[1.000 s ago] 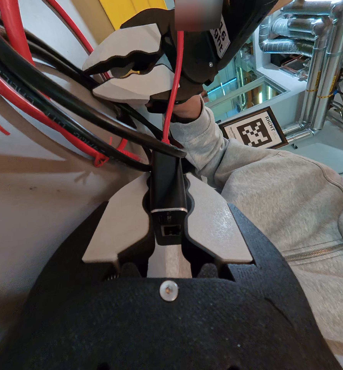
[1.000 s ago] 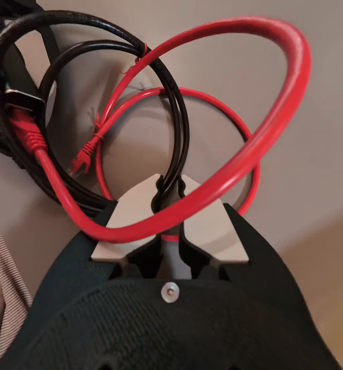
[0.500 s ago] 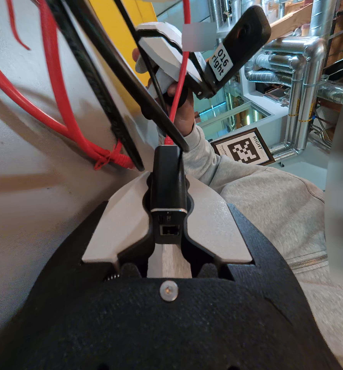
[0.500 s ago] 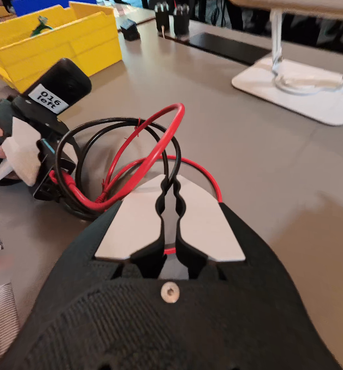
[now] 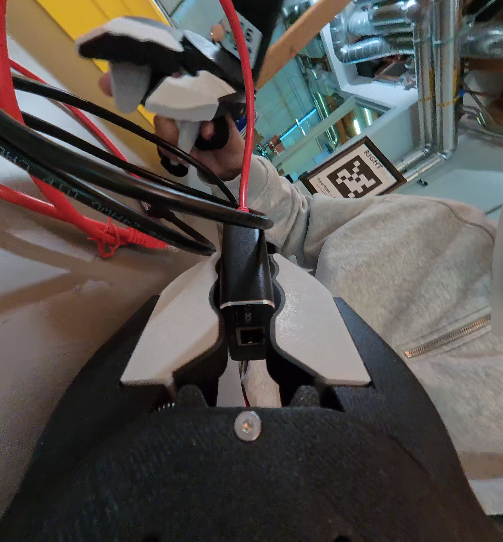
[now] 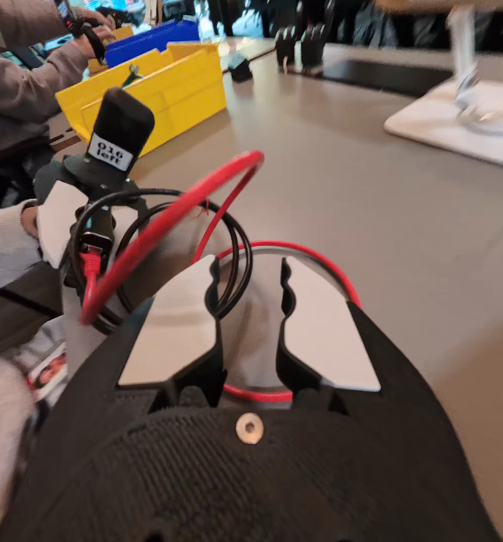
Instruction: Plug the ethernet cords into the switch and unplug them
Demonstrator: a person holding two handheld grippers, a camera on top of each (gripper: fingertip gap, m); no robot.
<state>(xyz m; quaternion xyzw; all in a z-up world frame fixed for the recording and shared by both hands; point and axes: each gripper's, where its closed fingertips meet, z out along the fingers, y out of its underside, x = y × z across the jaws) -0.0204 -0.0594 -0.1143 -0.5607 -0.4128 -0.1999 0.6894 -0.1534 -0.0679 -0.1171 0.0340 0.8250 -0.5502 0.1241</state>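
My left gripper (image 5: pixel 244 259) is shut on the small black switch (image 5: pixel 245 287), held up off the grey table (image 5: pixel 24 337). An empty port (image 5: pixel 250 340) on its near end faces the camera. A thin red ethernet cord (image 5: pixel 245 132) is plugged into its far end. In the right wrist view that red plug (image 6: pixel 91 261) sits in the switch (image 6: pixel 96 231), which the left gripper (image 6: pixel 93 223) holds. My right gripper (image 6: pixel 248 264) is open and empty above looped red (image 6: pixel 185 205) and black cords (image 6: pixel 238 264). A loose red plug (image 5: pixel 144 238) lies on the table.
A yellow bin (image 6: pixel 162 93) and a blue bin (image 6: pixel 153 41) stand behind the left gripper. A white stand base (image 6: pixel 455 129) is at the far right of the table (image 6: pixel 361 234). A person's grey sleeve (image 5: pixel 376 264) fills the right of the left wrist view. The right gripper (image 5: pixel 147 73) shows above the cords there.
My right gripper was shut on the black cord; its jaws have now opened and let it go, and it has tilted up and back. The left gripper still holds the switch.
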